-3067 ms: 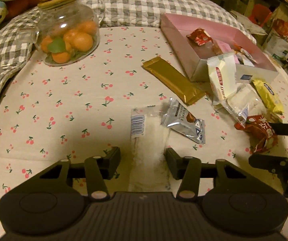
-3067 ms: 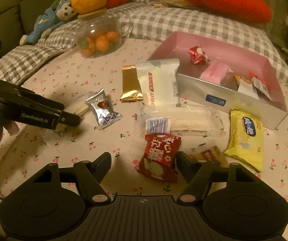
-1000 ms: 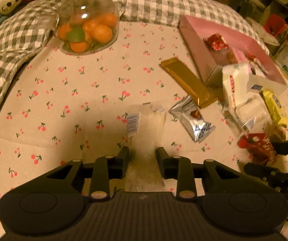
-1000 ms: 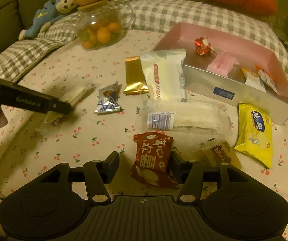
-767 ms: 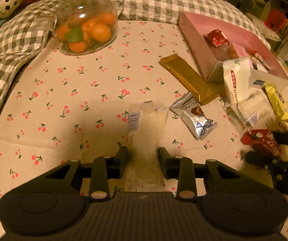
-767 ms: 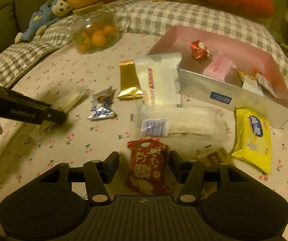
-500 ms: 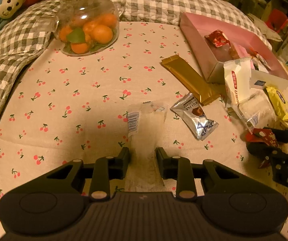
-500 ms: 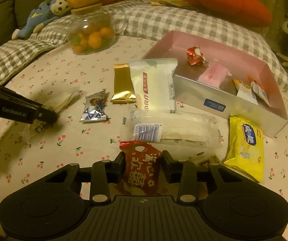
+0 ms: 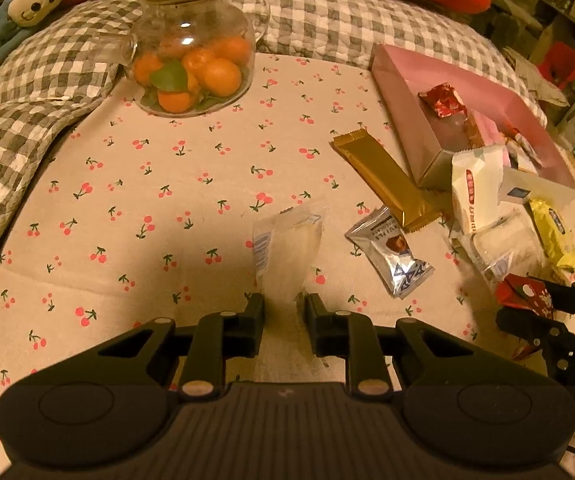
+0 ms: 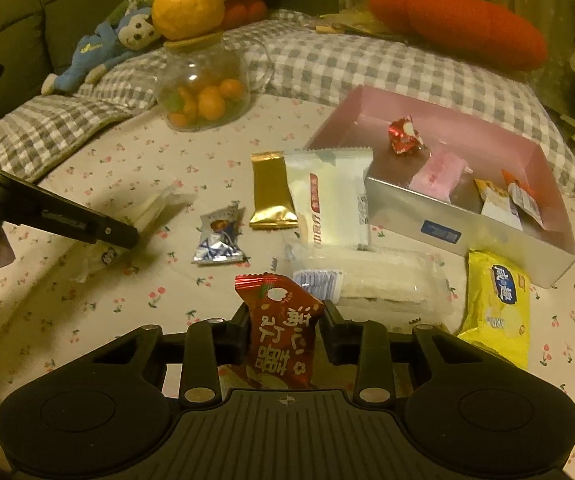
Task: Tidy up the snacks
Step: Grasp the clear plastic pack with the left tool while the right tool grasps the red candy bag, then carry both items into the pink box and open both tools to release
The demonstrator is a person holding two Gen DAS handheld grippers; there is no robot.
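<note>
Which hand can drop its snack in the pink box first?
Probably the right. The right gripper, shut on the red packet, sits nearer the pink box. The left gripper, clamping the clear packet, is farther away.

Black ribbed tool (image 9: pixel 281 308), silver screws

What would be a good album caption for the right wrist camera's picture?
Right gripper shut on a red snack pack, more snacks lying loose beside the pink box on a cherry-print cloth.
</note>
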